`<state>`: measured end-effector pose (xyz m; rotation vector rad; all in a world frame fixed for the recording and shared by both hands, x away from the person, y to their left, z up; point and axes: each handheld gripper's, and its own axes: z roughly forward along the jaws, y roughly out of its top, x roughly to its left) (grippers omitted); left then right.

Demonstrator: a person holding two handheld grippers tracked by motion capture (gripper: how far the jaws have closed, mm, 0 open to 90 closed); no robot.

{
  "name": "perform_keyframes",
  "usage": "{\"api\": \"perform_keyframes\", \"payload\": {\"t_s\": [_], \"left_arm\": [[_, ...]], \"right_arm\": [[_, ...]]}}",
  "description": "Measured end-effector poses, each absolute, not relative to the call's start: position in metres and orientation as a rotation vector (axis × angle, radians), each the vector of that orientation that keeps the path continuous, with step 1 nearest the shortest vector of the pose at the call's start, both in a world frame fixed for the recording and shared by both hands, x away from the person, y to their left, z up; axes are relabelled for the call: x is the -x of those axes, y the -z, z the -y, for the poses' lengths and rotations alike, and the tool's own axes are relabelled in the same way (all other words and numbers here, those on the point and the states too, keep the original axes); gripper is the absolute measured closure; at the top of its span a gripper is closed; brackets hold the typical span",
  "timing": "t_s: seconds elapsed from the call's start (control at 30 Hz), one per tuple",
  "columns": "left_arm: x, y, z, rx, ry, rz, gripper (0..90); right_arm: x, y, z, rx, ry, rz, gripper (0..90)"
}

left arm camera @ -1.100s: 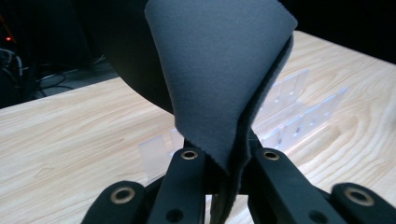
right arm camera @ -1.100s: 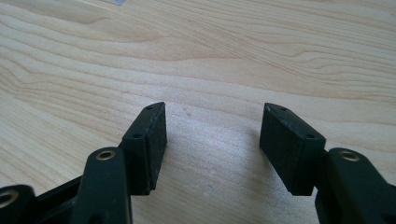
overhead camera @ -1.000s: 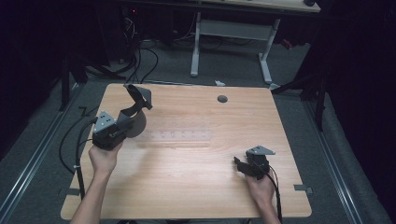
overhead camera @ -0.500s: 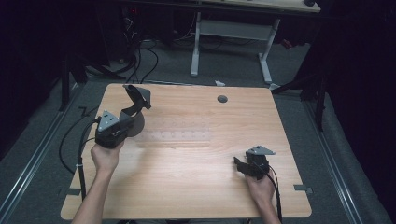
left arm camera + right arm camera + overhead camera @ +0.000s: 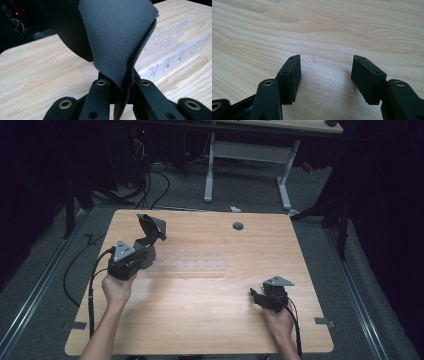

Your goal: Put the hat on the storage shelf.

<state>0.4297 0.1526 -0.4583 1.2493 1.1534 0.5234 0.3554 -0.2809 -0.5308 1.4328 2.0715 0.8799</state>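
A dark grey floppy sheet, like a mouse pad [image 5: 150, 227] [image 5: 117, 42], is folded and pinched at its lower edge by my left gripper [image 5: 145, 247] [image 5: 121, 86], which holds it up over the table's left side. Just beyond it lies a clear slotted acrylic rack [image 5: 192, 266] [image 5: 172, 52] flat on the wood. My right gripper [image 5: 257, 296] [image 5: 325, 75] rests low at the front right of the table, jaws wide apart with bare wood between them.
The wooden table [image 5: 210, 320] has a round cable hole [image 5: 238, 226] near its far edge. Cables [image 5: 80, 270] trail off the left side onto the grey floor. A white desk frame [image 5: 245, 155] stands behind the table.
My left gripper with the sheet has shifted slightly toward the rack. The right gripper has stayed in place.
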Motion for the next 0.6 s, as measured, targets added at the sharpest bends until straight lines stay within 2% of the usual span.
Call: {"api": "perform_keyframes", "payload": {"t_s": [0.43,0.6], "left_arm": [[-0.428,0.469,-0.151,-1.251,-0.496,-1.18,85.0],[-0.426,0.471,-0.157,-1.224,-0.501,-1.197,79.8]], "right_arm": [[-0.355,0.531,0.281,-1.432,-0.881,-2.074,41.1],[-0.355,0.531,0.281,-1.431,-0.881,-2.074,41.0]]}}
